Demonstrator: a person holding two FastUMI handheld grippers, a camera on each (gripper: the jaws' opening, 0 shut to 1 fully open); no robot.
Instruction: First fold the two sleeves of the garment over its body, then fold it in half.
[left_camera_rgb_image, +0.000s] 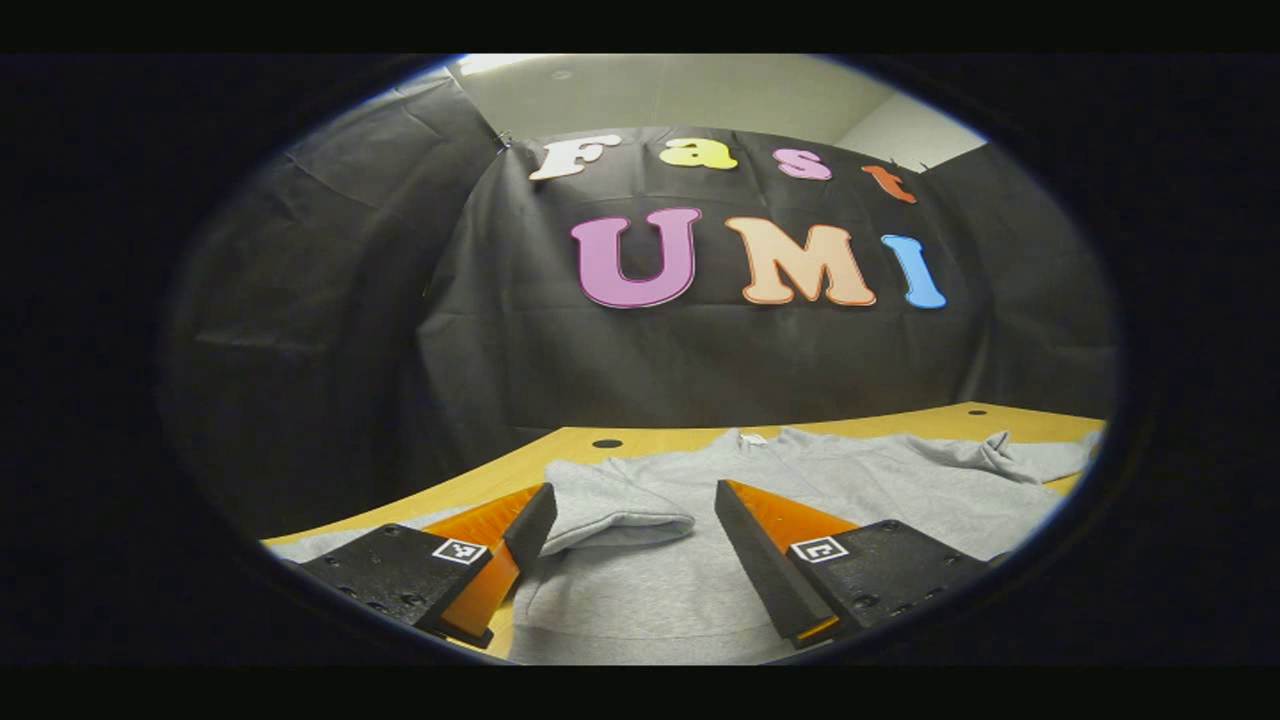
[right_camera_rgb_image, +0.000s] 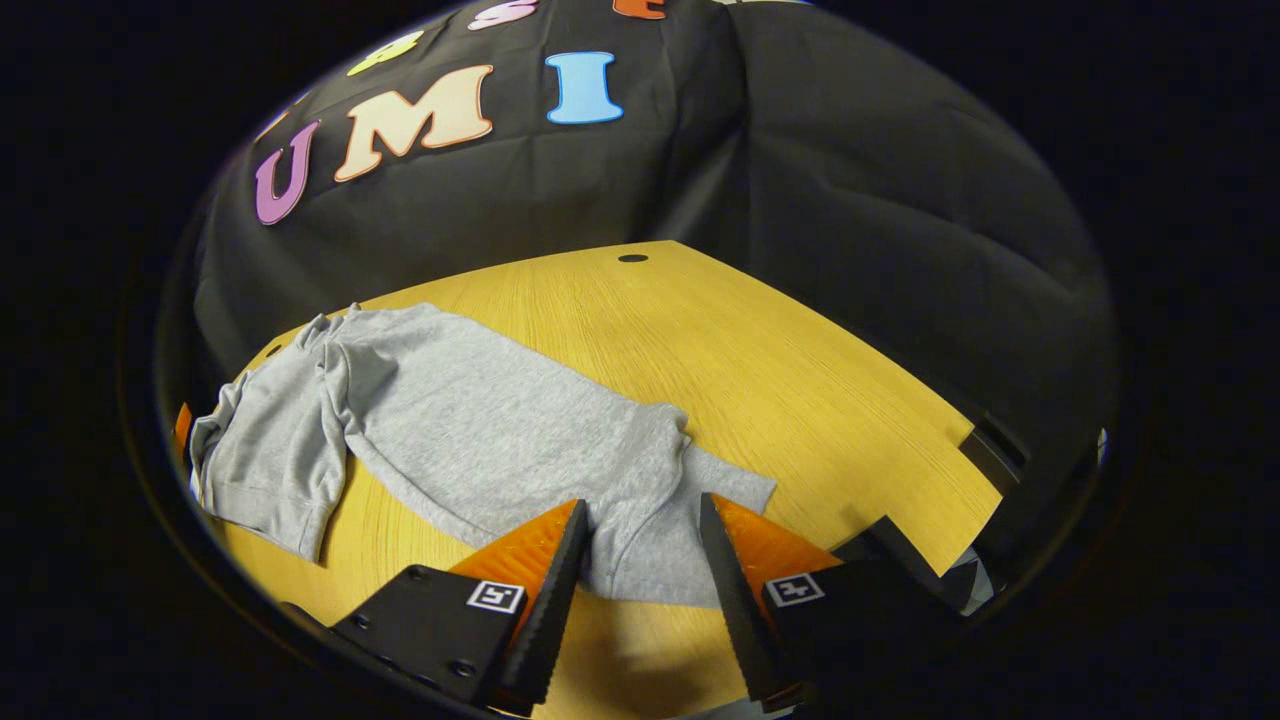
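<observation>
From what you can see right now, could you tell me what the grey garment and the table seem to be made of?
The garment looks like soft, matte, heathered grey knit, probably cotton jersey or fleece: it drapes and rumples. The table looks like light wood or wood-look laminate, smooth, with straight grain lines; which one is unclear.

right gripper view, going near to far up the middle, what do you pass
right claw → grey garment → bare wooden table → small dark hole in the table → black cloth wall
</observation>
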